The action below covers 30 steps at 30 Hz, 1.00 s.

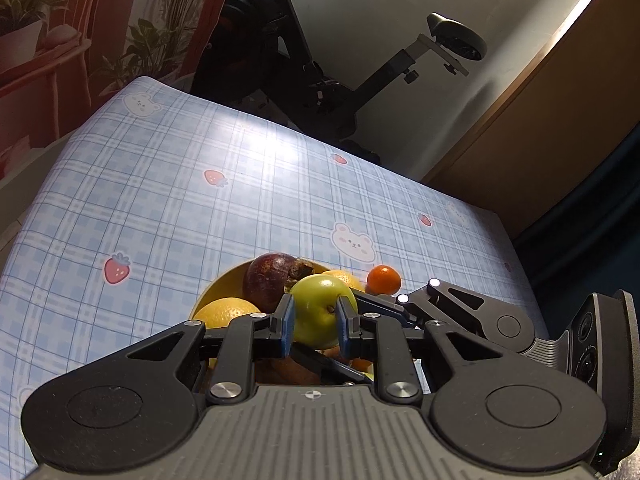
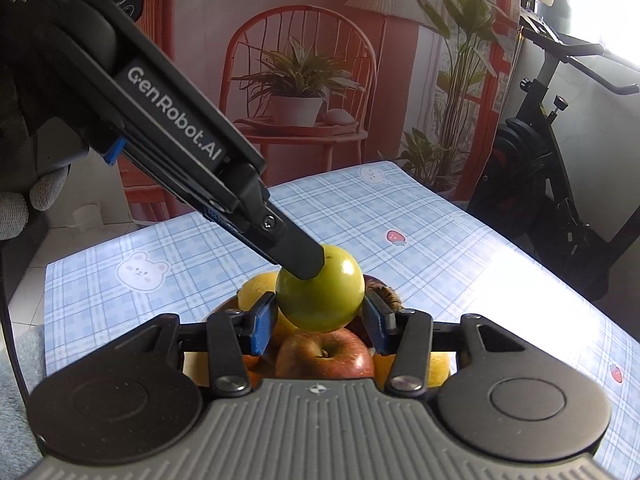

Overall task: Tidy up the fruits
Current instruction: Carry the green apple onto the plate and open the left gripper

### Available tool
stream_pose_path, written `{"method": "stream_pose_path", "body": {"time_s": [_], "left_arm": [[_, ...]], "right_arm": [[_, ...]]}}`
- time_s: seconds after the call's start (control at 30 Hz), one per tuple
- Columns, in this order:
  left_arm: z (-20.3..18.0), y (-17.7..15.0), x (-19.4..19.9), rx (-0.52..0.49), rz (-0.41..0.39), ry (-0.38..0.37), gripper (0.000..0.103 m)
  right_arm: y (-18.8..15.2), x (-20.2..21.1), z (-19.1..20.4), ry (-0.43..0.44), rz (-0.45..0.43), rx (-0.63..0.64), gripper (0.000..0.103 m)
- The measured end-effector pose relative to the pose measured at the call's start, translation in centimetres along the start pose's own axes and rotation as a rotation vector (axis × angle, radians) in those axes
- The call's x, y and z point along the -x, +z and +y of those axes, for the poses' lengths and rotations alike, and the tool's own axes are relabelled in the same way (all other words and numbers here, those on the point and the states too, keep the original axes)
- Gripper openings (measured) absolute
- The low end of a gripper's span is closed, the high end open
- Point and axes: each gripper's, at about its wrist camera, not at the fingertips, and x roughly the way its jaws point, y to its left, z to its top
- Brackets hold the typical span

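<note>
A green apple (image 2: 320,300) hangs just above a pile of fruit in a yellow bowl (image 1: 216,286). My right gripper (image 2: 320,320) is shut on the apple, one blue pad on each side. My left gripper (image 2: 305,266) comes in from the upper left, shut, with its tips against the apple's top. In the left wrist view the green apple (image 1: 320,312) shows its stem hollow just beyond my left gripper (image 1: 316,318), and the right gripper (image 1: 376,305) reaches it from the right. A red apple (image 2: 324,354), an orange (image 1: 228,312) and a dark purple fruit (image 1: 268,280) lie in the bowl.
A small tangerine (image 1: 384,279) sits on the blue plaid tablecloth (image 1: 160,200) right of the bowl. An exercise bike (image 1: 320,80) stands beyond the table's far edge, next to a wooden door (image 1: 540,140). A gloved hand (image 2: 24,208) holds the left gripper.
</note>
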Motion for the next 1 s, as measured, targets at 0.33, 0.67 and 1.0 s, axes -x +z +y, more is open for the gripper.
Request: {"method": "stream_pose_path", "body": {"time_s": [0.33, 0.67, 1.0], "left_arm": [[0.2, 0.4, -2.1, 0.015, 0.023, -0.035, 0.023], [-0.7, 1.3, -3.6, -0.007, 0.042, -0.042, 0.023], [-0.2, 1.6, -3.8, 0.019, 0.036, -0.002, 0.024]], "right_arm": [[-0.6, -0.6, -2.2, 0.003, 0.016, -0.069, 0.049], [-0.4, -1.0, -3.6, -0.013, 0.045, -0.104, 0.050], [-0.9, -0.5, -3.6, 0.001, 0.041, -0.098, 0.050]]}}
